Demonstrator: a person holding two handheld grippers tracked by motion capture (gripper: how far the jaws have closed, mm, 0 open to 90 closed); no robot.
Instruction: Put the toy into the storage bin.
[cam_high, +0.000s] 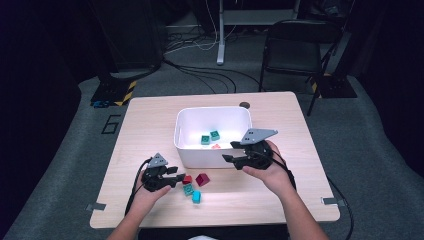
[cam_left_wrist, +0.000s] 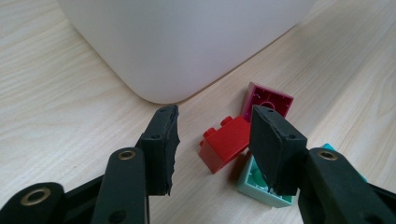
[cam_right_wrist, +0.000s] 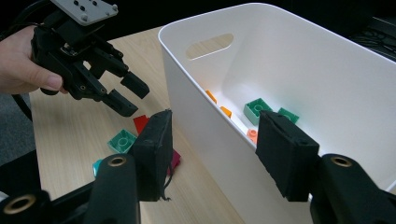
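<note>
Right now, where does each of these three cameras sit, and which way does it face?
High view: above the person's side, facing forward and down on the table; both forearms and grippers show.
Left gripper view: rides the left gripper, facing the red brick.
Right gripper view: rides the right gripper, straddling the white bin wall.
All share bin and bricks.

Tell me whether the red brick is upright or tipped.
Tipped. The red brick lies on its side on the table, studs pointing sideways toward the bin.

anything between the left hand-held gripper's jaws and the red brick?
No, just bare tabletop. In the left gripper view the red brick sits in the gap of the open left hand-held gripper, untouched by either jaw.
</note>
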